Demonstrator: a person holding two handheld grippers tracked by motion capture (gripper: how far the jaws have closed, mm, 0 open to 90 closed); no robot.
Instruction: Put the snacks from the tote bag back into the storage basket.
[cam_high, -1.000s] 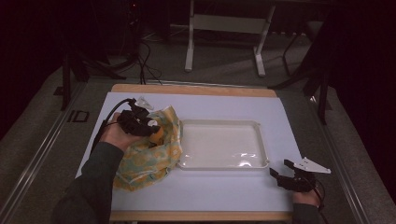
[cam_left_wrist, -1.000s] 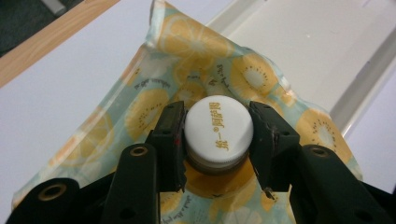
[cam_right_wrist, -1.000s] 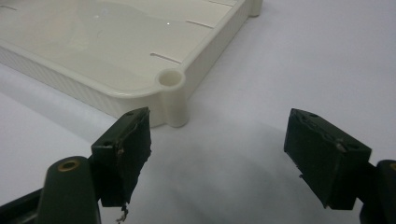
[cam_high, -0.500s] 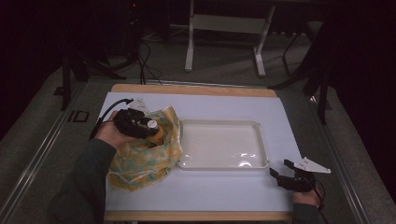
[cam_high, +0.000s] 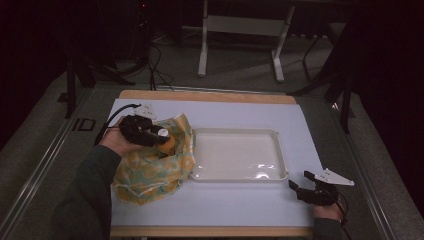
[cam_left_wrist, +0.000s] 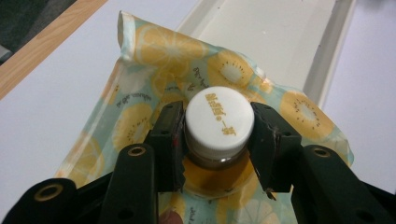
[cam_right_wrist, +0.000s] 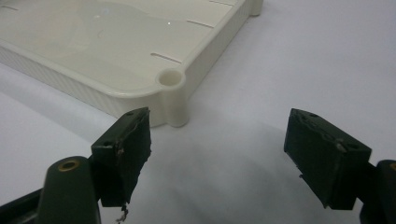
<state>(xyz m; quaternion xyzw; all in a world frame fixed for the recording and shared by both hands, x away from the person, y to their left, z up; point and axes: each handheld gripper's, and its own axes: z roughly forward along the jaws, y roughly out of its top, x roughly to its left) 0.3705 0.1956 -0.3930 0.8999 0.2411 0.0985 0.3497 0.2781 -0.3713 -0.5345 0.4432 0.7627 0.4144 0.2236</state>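
Dark surroundings are framing the work area: a grey floor, cables and the legs of a metal stand (cam_high: 240, 45) are lying beyond the table (cam_high: 240, 107), which is carrying a white mat with a strip of bare wood along its far edge.

Left forearm, in a dark sleeve (cam_high: 87, 195), is reaching in from the lower left of the high view, with the hand wrapped around the left gripper (cam_high: 150, 136) over a patterned cloth (cam_high: 150, 172). That cloth, printed with yellow citrus slices on pale blue-green, is lying crumpled on the mat, its right edge touching the left wall of a shallow white tray (cam_high: 237, 175).

In the left gripper view, the left gripper (cam_left_wrist: 218, 140) is clamping a small bottle of amber liquid at its white cap (cam_left_wrist: 219, 119); the jaws have just been closing, and the pads are pressing on both sides of the cap. The bottle is sitting on the cloth, near the tray's left side.

Right hand is resting at the near right corner of the mat, bearing the right gripper (cam_high: 300, 181), which is pointing toward the tray's near right corner. In the right gripper view, the right gripper (cam_right_wrist: 218, 149) is standing wide apart with nothing between the jaws, just short of the tray corner (cam_right_wrist: 170, 88), over bare mat.
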